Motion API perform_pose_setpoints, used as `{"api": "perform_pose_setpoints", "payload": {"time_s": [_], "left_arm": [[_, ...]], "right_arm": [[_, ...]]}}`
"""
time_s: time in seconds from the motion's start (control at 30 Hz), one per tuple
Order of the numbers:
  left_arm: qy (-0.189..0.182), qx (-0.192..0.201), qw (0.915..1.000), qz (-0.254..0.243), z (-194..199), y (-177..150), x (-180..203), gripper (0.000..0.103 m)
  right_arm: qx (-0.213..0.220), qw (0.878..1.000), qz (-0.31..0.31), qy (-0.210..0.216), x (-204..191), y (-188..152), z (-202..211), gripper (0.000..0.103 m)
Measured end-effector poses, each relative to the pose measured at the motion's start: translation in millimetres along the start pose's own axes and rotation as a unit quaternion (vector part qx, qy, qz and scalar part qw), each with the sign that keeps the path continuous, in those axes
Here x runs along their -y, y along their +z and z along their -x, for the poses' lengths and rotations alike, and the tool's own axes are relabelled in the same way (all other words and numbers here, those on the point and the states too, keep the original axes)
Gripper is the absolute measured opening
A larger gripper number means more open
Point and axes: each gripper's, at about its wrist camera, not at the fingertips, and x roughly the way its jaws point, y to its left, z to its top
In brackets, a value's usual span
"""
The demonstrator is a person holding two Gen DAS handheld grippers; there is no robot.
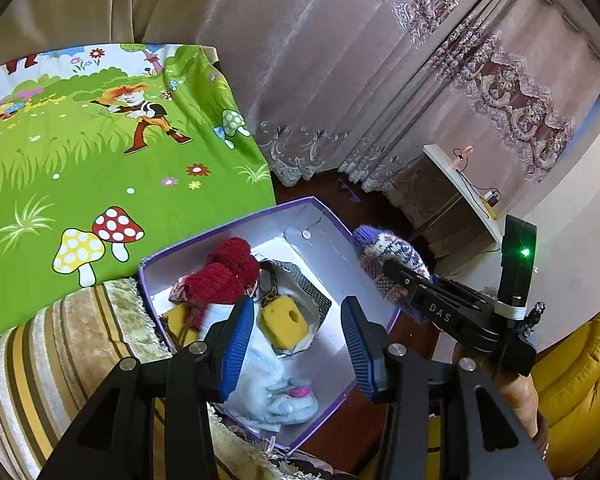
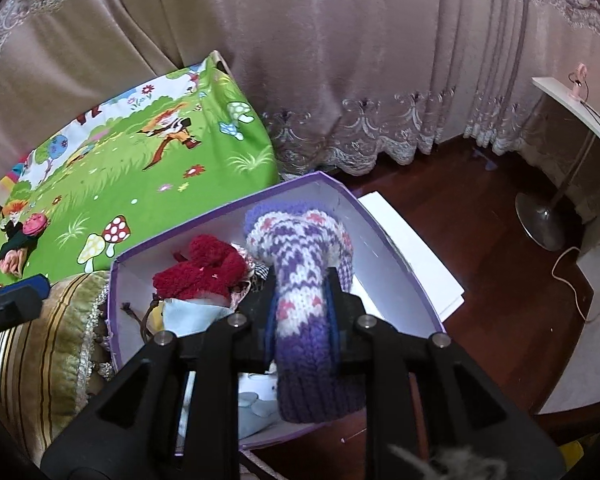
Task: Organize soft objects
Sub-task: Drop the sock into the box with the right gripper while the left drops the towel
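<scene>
Right wrist view: your right gripper (image 2: 302, 304) squeezes the knitted sock (image 2: 300, 276) over the purple box (image 2: 396, 240), ready to drop in. Your left gripper (image 1: 300, 344) hangs empty, fingers apart, above it.

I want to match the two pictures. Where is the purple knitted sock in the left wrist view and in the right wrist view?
Left wrist view: knitted sock, right of centre, past the box's right wall, in the right gripper.
Right wrist view: centre, clamped between the black fingers, above the box.
Shared landmark: the purple box with the red woolly item.
</scene>
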Motion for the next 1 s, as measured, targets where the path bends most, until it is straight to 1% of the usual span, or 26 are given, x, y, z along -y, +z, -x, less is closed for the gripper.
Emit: {"api": "perform_pose_setpoints", "payload": {"time_s": [0.03,0.07,0.1,0.13,0.17,0.33,0.5,0.77,1.0], "left_arm": [[0.003,0.000,1.0000,0.002,1,0,-1,0.047],[0.004,0.000,1.0000,0.004,1,0,-3,0.047],[0.005,0.000,1.0000,0.008,1,1,-5,0.047],[0.006,0.000,0.9999,0.010,2,1,-7,0.047],[0.008,0.002,0.9999,0.012,4,2,-9,0.047],[0.021,0.017,0.9995,0.014,14,5,-16,0.047],[0.040,0.033,0.9986,0.013,25,9,-28,0.047],[0.089,0.063,0.9937,0.028,54,16,-70,0.047],[0.129,0.077,0.9876,0.046,80,22,-114,0.047]], "right_arm": [[-0.002,1.000,-0.003,-0.002,2,0,-1,0.037],[-0.005,1.000,-0.006,-0.005,4,0,-2,0.042],[-0.005,1.000,-0.007,-0.008,5,0,-3,0.052],[-0.004,1.000,-0.006,-0.009,5,1,-3,0.059],[-0.002,1.000,-0.006,-0.011,5,0,-3,0.060],[0.001,1.000,-0.005,-0.006,4,2,0,0.061],[0.004,1.000,0.008,0.011,-13,6,0,0.061],[0.011,0.998,0.041,0.049,-58,20,2,0.062],[0.014,0.995,0.070,0.076,-100,32,6,0.062]]}}
